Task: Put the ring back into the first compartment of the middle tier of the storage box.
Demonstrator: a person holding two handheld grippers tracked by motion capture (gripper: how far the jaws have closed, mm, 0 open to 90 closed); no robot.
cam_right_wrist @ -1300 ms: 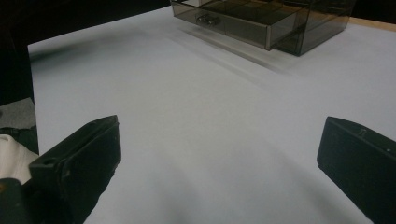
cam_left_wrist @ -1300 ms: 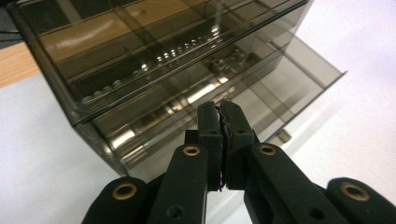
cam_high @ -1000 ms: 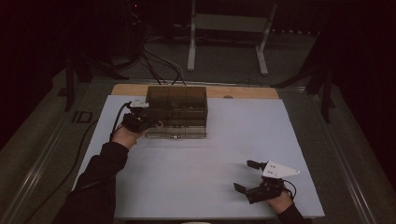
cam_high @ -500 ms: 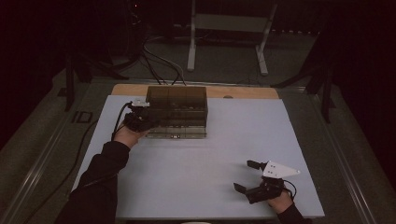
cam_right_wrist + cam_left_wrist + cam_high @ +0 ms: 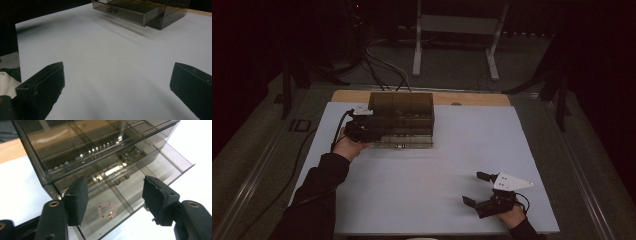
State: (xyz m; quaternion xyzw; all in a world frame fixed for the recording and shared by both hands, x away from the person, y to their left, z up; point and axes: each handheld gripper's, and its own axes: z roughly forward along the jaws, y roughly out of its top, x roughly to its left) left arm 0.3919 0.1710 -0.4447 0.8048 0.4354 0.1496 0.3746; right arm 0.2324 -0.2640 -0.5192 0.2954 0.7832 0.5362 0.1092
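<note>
Since the earlier high view, little has shifted on the white tabletop (image 5: 422, 190) apart from the left gripper (image 5: 113, 195), whose black fingers (image 5: 77, 200) have just been opening and now stand apart with nothing pressed between them. That gripper sits at the left front corner of the smoky, translucent grey plastic drawer cabinet (image 5: 402, 117), which stands at the far side of the tabletop, close to a strip of bare light wood (image 5: 472, 98) along the back edge. In the left gripper view the cabinet's lowest drawer (image 5: 140, 180) is pulled out towards the camera, and its thin dividers split it into compartments. A small bracelet of pale pink beads with a few gold ones (image 5: 108, 210) lies flat on the floor of the near compartment, seen in the gap between the two fingers but below them and touching neither. Higher up, behind the tinted walls, a row of small beads and some metallic pieces glint, though the tint and reflections make it hard to say just what they are. The right gripper (image 5: 479, 190) rests near the front right of the tabletop, well apart from the cabinet, held in the person's right hand (image 5: 513, 216). Its fingers (image 5: 42, 85) are spread wide over bare white surface, holding nothing. The person's left forearm in a dark sleeve (image 5: 319, 190) reaches in from the bottom left.
</note>
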